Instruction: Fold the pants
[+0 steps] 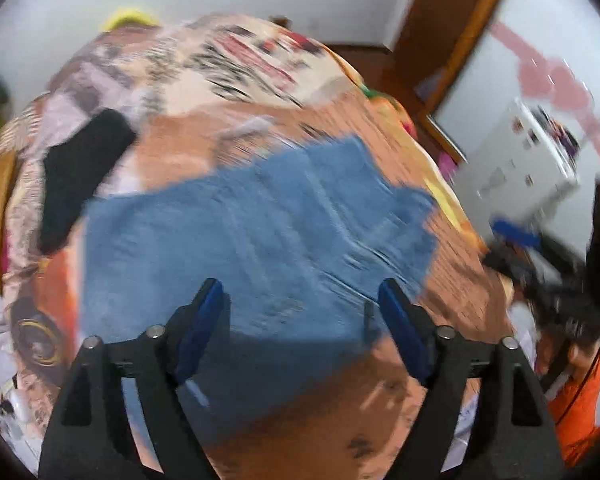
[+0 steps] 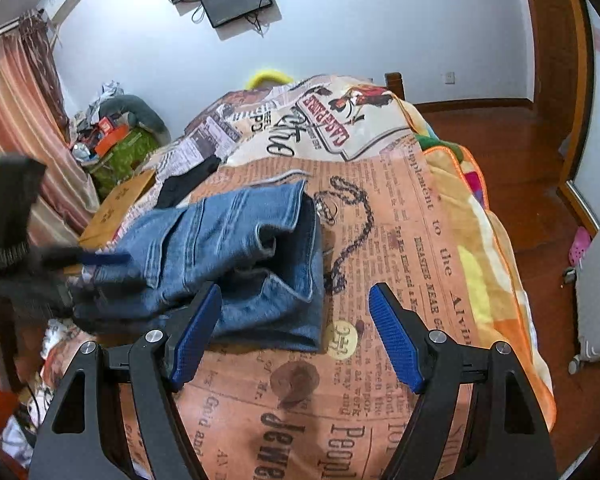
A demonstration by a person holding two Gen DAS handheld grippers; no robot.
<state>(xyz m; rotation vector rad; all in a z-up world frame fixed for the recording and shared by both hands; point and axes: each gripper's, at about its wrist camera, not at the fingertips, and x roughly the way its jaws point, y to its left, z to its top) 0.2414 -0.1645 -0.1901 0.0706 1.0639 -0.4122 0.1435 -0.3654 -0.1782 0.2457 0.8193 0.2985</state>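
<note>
While both hand-held grippers gape empty, folded jeans [image 2: 236, 256] lie crosswise (cuffs rightward).

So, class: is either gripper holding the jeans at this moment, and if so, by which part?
Nothing is held. The left gripper and right gripper both stand open above the folded jeans, with nothing between their pads.

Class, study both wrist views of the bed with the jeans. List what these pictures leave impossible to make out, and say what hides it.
- Jeans, left wrist view: motion blur wipes out seams and folds.
- Left gripper, right wrist view: a blurred streak over the jeans' left end; its jaws are unreadable there.
- Black garment, right wrist view: mostly hidden behind the jeans.
- Bedspread print, near edge: cut off by the right gripper.
</note>
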